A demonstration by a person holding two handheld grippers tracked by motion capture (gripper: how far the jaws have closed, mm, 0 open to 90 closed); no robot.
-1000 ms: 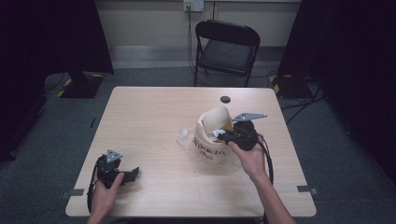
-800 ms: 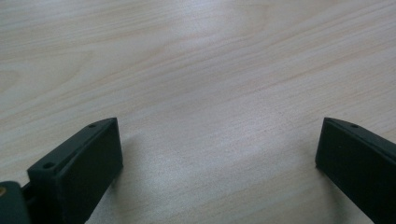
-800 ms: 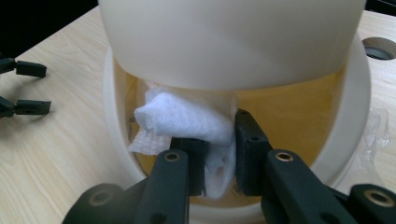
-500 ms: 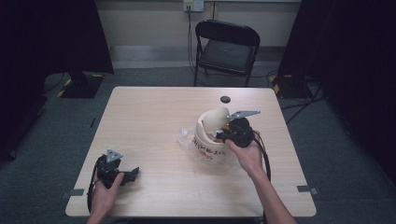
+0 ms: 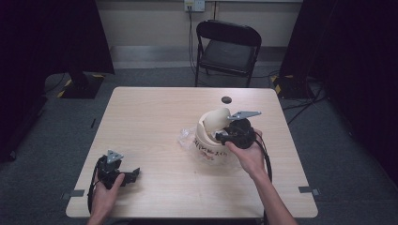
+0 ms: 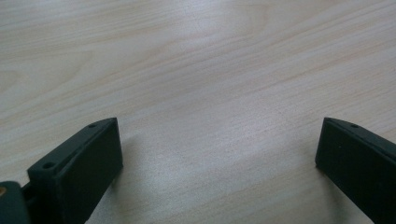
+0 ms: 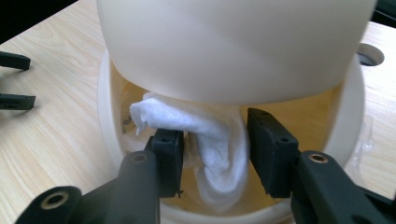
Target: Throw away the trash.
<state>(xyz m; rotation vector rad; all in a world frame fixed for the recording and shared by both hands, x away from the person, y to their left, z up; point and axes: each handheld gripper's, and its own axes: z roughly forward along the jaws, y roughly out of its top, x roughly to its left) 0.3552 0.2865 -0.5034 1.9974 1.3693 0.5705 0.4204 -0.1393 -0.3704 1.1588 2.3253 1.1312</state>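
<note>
Left gripper (image 5: 133, 174): near table edge, resting low on the wooden table (image 5: 155, 122), jaws spread wide, nothing between them.

Right gripper (image 7: 215, 154): at the mouth of the cream tub (image 5: 209, 145), mid-table; jaws have just been opening and stand apart either side of a white tissue (image 7: 210, 140), pads loose of it. The tissue hangs into the tub beneath the tilted cream lid (image 7: 233, 46).

Clear plastic wrap (image 5: 185, 138): just beside the tub.

Round table hole (image 5: 226, 100): beyond the tub.

Black folding chair (image 5: 227, 47): past the far edge.
</note>
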